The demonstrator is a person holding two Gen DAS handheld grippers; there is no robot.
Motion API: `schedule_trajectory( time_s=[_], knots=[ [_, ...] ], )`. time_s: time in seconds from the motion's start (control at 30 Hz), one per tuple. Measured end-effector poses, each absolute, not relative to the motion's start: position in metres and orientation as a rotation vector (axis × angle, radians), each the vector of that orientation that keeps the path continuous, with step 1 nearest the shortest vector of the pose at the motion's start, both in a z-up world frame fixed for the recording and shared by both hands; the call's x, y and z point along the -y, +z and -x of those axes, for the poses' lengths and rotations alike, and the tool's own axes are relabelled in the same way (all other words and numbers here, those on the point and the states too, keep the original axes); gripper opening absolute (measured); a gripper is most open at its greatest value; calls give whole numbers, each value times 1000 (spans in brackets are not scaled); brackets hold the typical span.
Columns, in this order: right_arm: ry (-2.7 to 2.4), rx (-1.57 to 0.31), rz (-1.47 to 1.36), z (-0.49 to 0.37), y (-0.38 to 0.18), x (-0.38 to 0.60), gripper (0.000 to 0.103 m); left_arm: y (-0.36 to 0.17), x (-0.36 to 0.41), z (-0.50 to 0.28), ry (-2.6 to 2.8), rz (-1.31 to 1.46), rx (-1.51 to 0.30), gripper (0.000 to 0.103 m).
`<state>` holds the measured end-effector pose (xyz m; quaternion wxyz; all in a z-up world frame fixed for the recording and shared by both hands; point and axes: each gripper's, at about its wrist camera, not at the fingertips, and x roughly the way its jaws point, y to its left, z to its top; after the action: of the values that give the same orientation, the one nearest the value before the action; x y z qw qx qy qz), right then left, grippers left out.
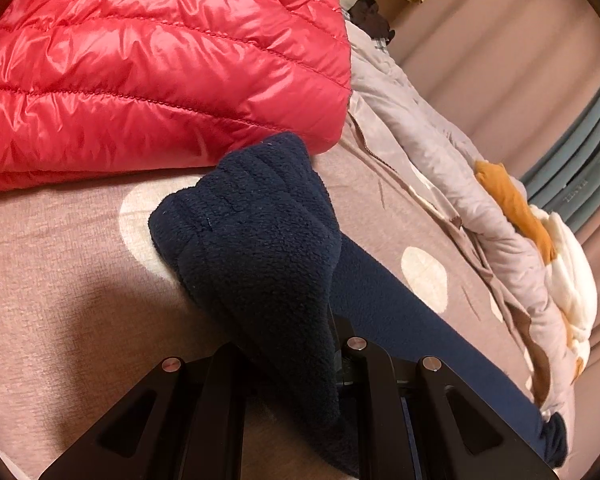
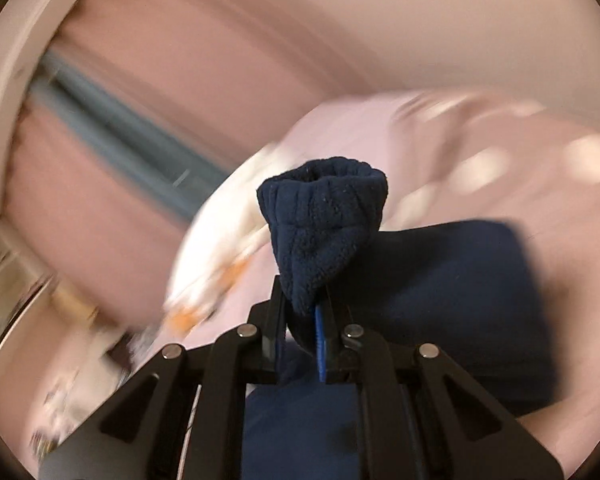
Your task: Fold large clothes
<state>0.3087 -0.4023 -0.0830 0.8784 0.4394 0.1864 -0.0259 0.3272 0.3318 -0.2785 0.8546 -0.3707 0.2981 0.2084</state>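
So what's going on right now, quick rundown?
Left gripper shut on navy fleece garment. Right gripper shut on another bunch of it. Red puffer jacket lies just beyond.

No text, label, brand or number can be read in either view; faint marks on the grey-green bands (image 1: 580,168) are too blurred.

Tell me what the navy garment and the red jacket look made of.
Navy garment: fleece by the look, matte with a nubby pile; both grippers pinch bunched folds of it. Red jacket: shiny, crinkled shell, probably nylon, puffy between stitched quilting lines, so likely down or synthetic fill.
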Motion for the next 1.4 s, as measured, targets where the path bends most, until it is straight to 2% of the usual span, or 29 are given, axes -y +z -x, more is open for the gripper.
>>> schedule_trajectory(
  time_s=[0.1,0.23,0.3,0.37,0.47,0.5,0.63,0.77,0.87,0.93,0.97,1.13,1.23,1.4],
  knots=[
    [139,-510,-843,-355,-87,297,15,-279,-333,-326,431,793,-619,14],
    [296,-739,-821,-390,-128,195,18,-280,-335,-325,423,803,-614,14],
    [317,-827,-804,-394,-147,167,26,-280,-335,-325,422,804,-612,14],
    [289,-860,-771,-393,-151,158,46,-280,-335,-325,423,803,-612,14],
    [214,-813,-692,-380,-147,165,66,-280,-335,-325,422,805,-612,14],
    [195,-780,-658,-376,-140,171,68,-280,-335,-325,423,803,-612,14],
    [38,-659,-521,-384,-121,206,73,-281,-336,-324,425,801,-613,14],
    [-67,-660,-509,-398,-134,236,73,-281,-335,-324,425,800,-613,14],
    [-164,-747,-456,-414,-171,242,73,-281,-336,-324,424,802,-612,14],
    [-216,-884,-428,-427,-218,243,70,-281,-335,-324,426,798,-614,14],
    [-216,-860,-385,-426,-225,239,70,-281,-336,-324,428,796,-616,14],
    [-126,-855,-271,-417,-197,234,68,-271,-326,-331,487,710,-664,14],
    [-189,-774,-258,-381,-164,269,72,-254,-301,-340,555,531,-727,14],
    [-424,-693,-143,-323,-144,328,74,-220,-258,-340,505,443,-678,14]
  ],
)
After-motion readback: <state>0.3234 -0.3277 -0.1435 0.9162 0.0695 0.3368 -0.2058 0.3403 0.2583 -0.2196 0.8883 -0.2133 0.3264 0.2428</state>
